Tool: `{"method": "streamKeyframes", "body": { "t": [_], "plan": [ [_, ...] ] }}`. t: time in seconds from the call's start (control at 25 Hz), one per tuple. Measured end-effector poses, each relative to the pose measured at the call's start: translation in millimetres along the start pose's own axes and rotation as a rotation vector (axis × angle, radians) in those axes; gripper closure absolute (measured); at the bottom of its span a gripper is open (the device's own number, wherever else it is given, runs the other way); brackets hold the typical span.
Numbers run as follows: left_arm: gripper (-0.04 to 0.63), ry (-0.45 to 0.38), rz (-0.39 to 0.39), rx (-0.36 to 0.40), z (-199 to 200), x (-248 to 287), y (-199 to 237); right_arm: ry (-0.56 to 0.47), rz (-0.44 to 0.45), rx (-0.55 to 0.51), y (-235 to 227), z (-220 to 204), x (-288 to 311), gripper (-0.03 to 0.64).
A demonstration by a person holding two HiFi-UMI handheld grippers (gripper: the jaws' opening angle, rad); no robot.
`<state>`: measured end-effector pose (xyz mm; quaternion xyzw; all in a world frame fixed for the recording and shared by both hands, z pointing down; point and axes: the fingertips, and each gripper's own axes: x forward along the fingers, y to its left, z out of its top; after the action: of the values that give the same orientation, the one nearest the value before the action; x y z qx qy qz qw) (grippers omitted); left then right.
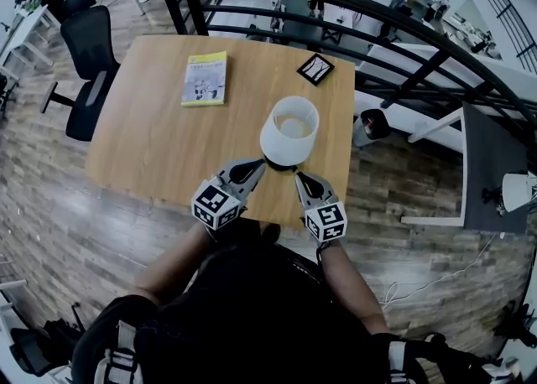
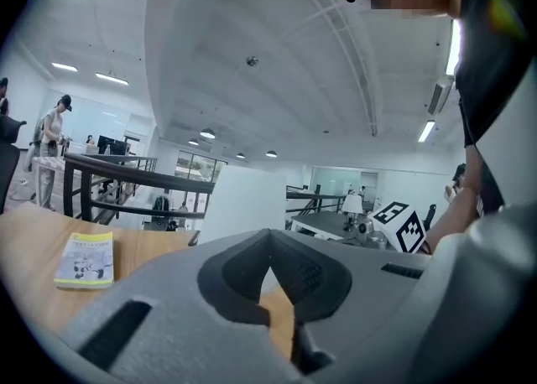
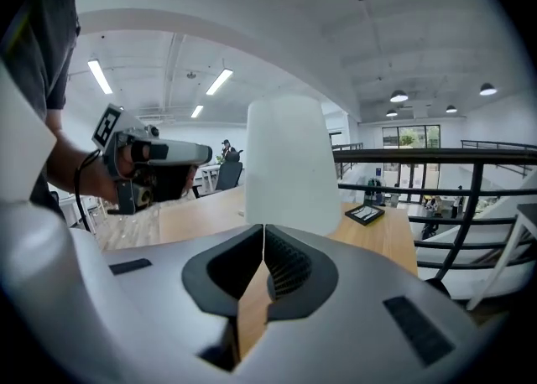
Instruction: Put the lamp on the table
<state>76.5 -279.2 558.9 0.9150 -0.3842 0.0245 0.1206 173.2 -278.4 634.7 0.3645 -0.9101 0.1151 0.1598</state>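
The lamp (image 1: pixel 289 129), with a white shade and a dark base, stands upright on the wooden table (image 1: pixel 159 147) near its front edge. My left gripper (image 1: pixel 256 166) sits just left of the lamp's base and my right gripper (image 1: pixel 300 178) just right of it. In the left gripper view the left gripper (image 2: pixel 268 248) is shut on nothing, and the shade (image 2: pixel 243 202) rises beyond its tips. In the right gripper view the right gripper (image 3: pixel 264 231) is also shut with nothing between its fingers, and the shade (image 3: pixel 285 164) stands right behind them.
A yellow booklet (image 1: pixel 205 78) lies at the table's far left and a small black frame (image 1: pixel 315 69) at its far right. A black office chair (image 1: pixel 88 64) stands left of the table. A dark railing (image 1: pixel 377 30) curves behind it, and a grey side table (image 1: pixel 495 173) is at the right.
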Motion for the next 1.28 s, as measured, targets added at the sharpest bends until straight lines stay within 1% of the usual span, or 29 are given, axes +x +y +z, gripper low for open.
{"method": "streamKeyframes", "body": {
  "t": [0.16, 0.28, 0.44, 0.76, 0.96, 1.08, 1.28],
  "plan": [
    [0.588, -0.019, 0.002, 0.025, 12.3, -6.1, -14.9, -0.067, 0.007, -0.013, 7.6, 38.6, -21.7, 0.598],
    [0.588, -0.037, 0.002, 0.040, 21.9, -9.6, -23.2, -0.104, -0.013, -0.016, 7.5, 60.5, -32.8, 0.598],
    [0.588, -0.061, -0.008, 0.061, 36.2, -13.1, -30.0, -0.139, -0.040, 0.007, 7.5, 79.0, -38.4, 0.598],
    [0.588, -0.096, -0.027, 0.088, 60.0, -35.1, -28.1, -0.157, -0.022, -0.004, 35.6, 102.8, -38.1, 0.598],
    [0.588, -0.109, -0.047, 0.099, 67.9, -61.3, -11.7, -0.174, -0.023, -0.022, 67.8, 115.2, -25.6, 0.598],
    [0.588, -0.101, -0.059, 0.094, 66.2, -82.2, -2.0, -0.177, -0.024, -0.024, 91.8, 120.9, -14.8, 0.597],
    [0.588, -0.086, -0.086, 0.105, 64.6, -121.0, 1.3, -0.182, -0.030, -0.020, 135.8, 125.7, -4.2, 0.597]
  ]
}}
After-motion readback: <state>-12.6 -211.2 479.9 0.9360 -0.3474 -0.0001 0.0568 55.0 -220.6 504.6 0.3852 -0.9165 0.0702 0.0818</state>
